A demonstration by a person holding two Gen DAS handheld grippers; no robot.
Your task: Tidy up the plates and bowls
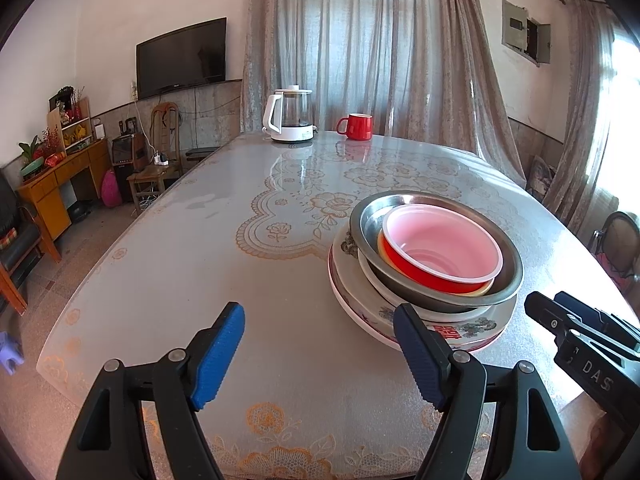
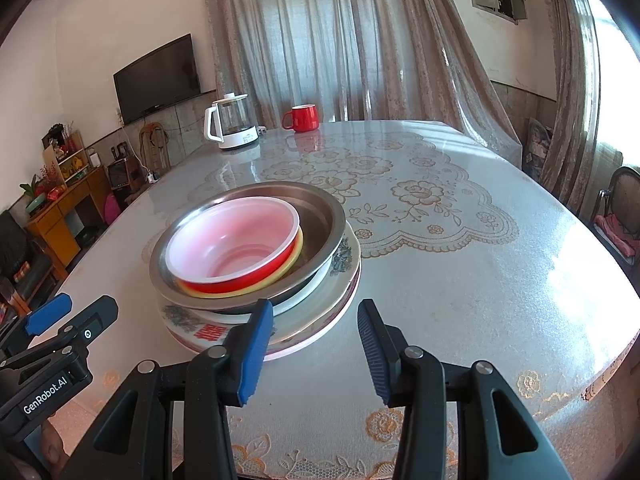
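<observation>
One stack stands on the lace-patterned table point(image 1: 200, 264) point(image 2: 460, 280). At the bottom lie patterned plates point(image 1: 472, 330) point(image 2: 188, 326) with red characters. On them sits a steel basin point(image 1: 508, 280) point(image 2: 324, 216) holding a yellow-rimmed bowl and a red plastic bowl point(image 1: 424, 270) point(image 2: 240, 278) with a pale inside. My left gripper point(image 1: 319, 314) is open just left of the stack, with only tablecloth in the gap; its right finger overlaps the plates' near rim. My right gripper point(image 2: 315, 310) is open at the stack's near right; the plate rim shows between its tips, untouched.
A white and glass kettle point(image 1: 289, 116) point(image 2: 232, 126) and a red mug point(image 1: 357, 125) point(image 2: 303, 117) stand at the table's far edge. The right gripper's body point(image 1: 580, 332) shows in the left wrist view, the left's point(image 2: 60, 320) in the right wrist view. A chair point(image 2: 620, 208) stands right.
</observation>
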